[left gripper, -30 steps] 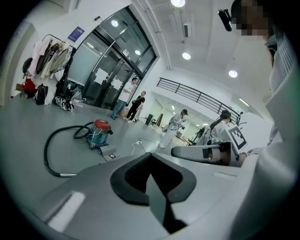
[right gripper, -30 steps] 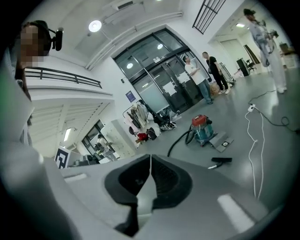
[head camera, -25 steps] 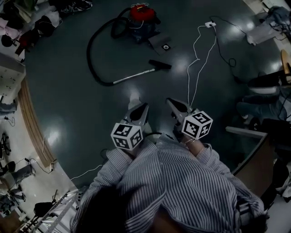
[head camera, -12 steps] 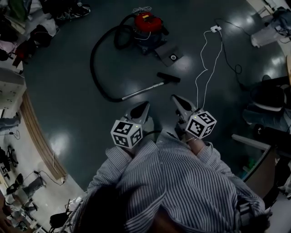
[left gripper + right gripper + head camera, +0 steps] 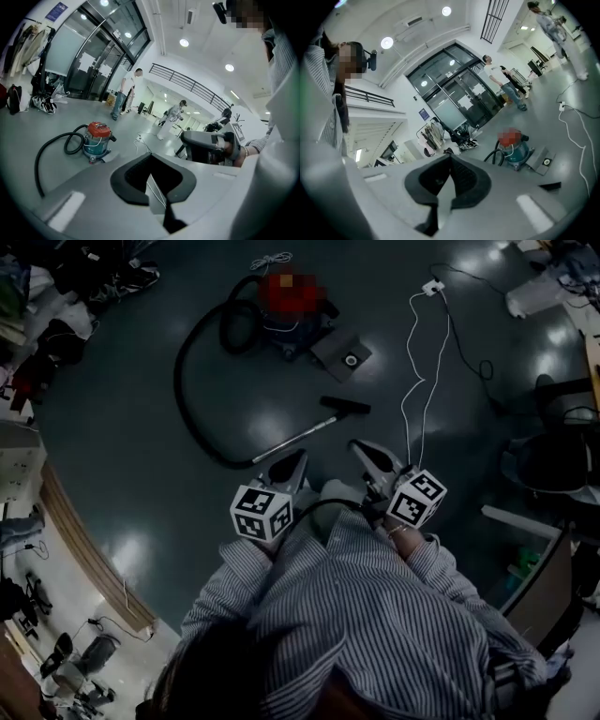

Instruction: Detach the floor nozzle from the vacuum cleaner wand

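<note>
On the dark floor ahead lies the silver wand, with the black floor nozzle at its far end. A black hose curves from the wand back to the red-topped canister. My left gripper hangs shut and empty in the air, close to the wand's near end in the head view. My right gripper is shut and empty too, short of the nozzle. The canister shows past the shut left gripper. Past the shut right gripper I see the canister and the nozzle.
A white cable runs across the floor to a plug block right of the nozzle. A grey flat piece lies by the canister. Chairs and desks crowd the right, bags and clutter the left. People stand far off.
Both grippers and the person holding them have come forward towards the vacuum cleaner, so wand and nozzle now lie just ahead of the tips. Both pairs of jaws stayed shut.
</note>
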Tool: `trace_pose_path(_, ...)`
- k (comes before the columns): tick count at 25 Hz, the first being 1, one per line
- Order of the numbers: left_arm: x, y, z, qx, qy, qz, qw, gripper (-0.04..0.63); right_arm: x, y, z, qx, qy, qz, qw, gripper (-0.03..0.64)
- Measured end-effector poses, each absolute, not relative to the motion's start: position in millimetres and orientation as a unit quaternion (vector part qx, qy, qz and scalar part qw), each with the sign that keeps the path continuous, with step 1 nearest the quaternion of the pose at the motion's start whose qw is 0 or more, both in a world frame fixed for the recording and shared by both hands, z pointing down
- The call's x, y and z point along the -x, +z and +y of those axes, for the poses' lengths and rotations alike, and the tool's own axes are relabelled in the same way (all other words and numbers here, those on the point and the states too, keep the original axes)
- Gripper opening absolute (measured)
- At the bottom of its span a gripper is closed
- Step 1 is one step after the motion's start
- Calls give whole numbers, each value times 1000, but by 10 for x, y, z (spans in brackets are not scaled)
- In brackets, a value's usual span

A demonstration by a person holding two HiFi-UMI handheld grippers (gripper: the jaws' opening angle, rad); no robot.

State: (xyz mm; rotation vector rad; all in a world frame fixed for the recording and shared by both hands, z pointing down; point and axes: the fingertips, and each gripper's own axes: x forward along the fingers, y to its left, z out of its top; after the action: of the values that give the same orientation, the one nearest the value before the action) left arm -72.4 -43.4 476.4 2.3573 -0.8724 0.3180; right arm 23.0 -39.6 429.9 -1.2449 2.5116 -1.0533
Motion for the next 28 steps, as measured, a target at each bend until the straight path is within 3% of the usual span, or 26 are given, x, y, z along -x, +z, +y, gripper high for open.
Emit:
trace_pose_path(5,677,4948,-615,-876,134,-332,323,8,-318,4492,-554,404,-393,824,62,3)
trace_pose_path(10,569,5153,-716,-866,128,-344,340,6,-364,4869,-626,414,-391,822,-12,3)
trace_pose_path(19,397,5979,-990,-871,178,-346,298,6,-473,5794,-843,433,-384,810,-95,3)
trace_pose_path(28,212,7874,-1187,-880,289,-270,262,8,-802,7439,-1221,454,-404,786,-111,18)
